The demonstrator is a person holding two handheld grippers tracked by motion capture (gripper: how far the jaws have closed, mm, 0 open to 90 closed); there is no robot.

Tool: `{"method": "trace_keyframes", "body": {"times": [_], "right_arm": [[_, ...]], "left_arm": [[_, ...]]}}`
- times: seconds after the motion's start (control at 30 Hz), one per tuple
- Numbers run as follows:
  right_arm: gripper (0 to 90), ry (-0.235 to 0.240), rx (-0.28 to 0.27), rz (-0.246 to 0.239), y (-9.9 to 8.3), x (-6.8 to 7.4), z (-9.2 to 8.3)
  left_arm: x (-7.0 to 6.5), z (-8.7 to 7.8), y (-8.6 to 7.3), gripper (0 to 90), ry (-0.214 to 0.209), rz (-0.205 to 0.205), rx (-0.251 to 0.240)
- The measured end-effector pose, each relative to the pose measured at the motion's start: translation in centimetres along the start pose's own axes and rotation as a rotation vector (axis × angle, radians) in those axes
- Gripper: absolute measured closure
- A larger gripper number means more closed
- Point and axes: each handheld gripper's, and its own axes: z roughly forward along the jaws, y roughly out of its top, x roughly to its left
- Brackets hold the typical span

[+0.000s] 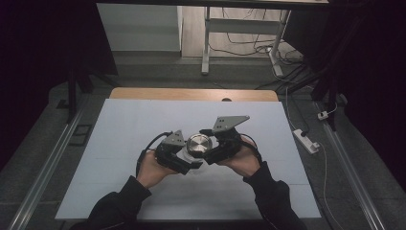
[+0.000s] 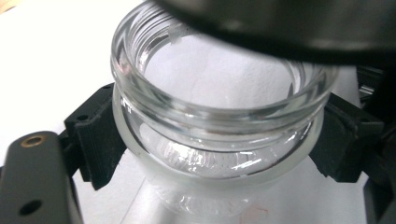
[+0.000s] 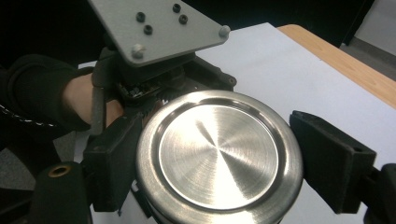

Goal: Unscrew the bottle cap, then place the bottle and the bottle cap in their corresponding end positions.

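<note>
A clear glass jar (image 2: 219, 116) with a threaded neck sits between the black jaws of my left gripper (image 2: 219, 142), which is shut on it just below the neck. A round brushed-metal lid (image 3: 219, 156) is held in my right gripper (image 3: 217, 163), a black pad against each side. The lid's dark underside (image 2: 280, 23) hangs just above the jar's open mouth, slightly tilted. In the high view the lid (image 1: 199, 144) shows at the middle of the table, with the left gripper (image 1: 190, 162) and the right gripper (image 1: 206, 145) meeting around it. The jar lies mostly hidden beneath the lid there.
A white mat (image 1: 143, 120) covers the table, with a wooden edge (image 1: 191, 93) at the far side. Beyond it stand a desk frame (image 1: 207, 43) and loose cables. A power strip (image 1: 306, 140) lies on the floor at right. The left gripper's grey plate (image 3: 159, 25) rises close behind the lid.
</note>
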Motion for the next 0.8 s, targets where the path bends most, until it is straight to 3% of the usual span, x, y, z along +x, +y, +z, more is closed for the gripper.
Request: {"method": "trace_keyframes", "body": {"times": [0.37,0.8], "right_arm": [[19.7,-0.007,-0.01,0.011,0.0,0.5,-0.8],[19.7,-0.009,-0.007,0.013,-0.7,1.7,-1.1]], "left_arm": [[1.6,-0.9,-0.6,15.7,0.069,-0.046,-0.001],[2.5,-1.3,-0.6,15.8,0.101,-0.066,-0.011]]}}
